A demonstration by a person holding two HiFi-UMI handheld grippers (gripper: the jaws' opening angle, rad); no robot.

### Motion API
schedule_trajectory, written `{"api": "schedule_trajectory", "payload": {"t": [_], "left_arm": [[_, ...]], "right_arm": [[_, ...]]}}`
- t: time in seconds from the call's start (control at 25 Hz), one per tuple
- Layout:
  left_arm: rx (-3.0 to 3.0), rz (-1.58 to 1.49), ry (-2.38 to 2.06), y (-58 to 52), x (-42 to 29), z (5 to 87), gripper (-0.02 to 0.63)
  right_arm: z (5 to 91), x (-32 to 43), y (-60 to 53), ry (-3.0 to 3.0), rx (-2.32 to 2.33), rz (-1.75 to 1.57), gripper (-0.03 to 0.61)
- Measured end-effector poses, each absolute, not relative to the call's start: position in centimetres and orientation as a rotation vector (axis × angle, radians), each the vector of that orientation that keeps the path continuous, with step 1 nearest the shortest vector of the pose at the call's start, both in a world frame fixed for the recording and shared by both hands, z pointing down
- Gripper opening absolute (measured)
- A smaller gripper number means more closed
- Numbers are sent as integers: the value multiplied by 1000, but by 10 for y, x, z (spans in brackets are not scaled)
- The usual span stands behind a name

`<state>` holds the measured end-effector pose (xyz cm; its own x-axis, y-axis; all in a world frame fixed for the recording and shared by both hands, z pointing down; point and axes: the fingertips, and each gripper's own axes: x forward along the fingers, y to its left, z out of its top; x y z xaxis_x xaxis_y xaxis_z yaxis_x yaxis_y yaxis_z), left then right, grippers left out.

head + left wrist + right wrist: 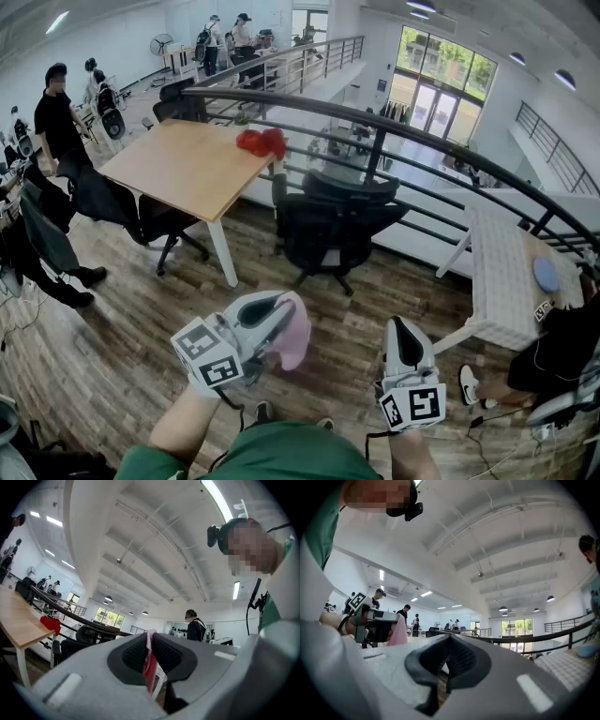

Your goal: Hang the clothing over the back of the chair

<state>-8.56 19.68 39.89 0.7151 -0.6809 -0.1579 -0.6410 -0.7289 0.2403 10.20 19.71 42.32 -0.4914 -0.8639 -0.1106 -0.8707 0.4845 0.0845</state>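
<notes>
A pink garment (295, 336) hangs from my left gripper (284, 307), which is shut on it low in the head view. In the left gripper view a fold of the pink cloth (150, 663) is pinched between the closed jaws. My right gripper (402, 328) is beside it to the right, shut with nothing in it; in the right gripper view its jaws (449, 640) meet, and the left gripper (374, 623) with the pink garment (399, 632) shows at the left. The black office chair (333, 217) stands ahead by the railing, apart from both grippers.
A wooden table (183, 169) at the left carries a red cloth (262, 142). A dark curved railing (394, 127) runs behind the chair. A white table (502, 272) with a blue disc (546, 274) stands at the right, a seated person (553, 361) beside it. Other people and chairs fill the far left.
</notes>
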Motion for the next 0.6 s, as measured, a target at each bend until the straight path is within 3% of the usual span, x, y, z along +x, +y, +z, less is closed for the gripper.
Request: {"api": "schedule_trajectory", "payload": {"t": [0.6], "left_arm": [[2741,-432,-911,167,-144,396,40]], "right_arm": [[417,35,168,2640,-1598,142,3]]}}
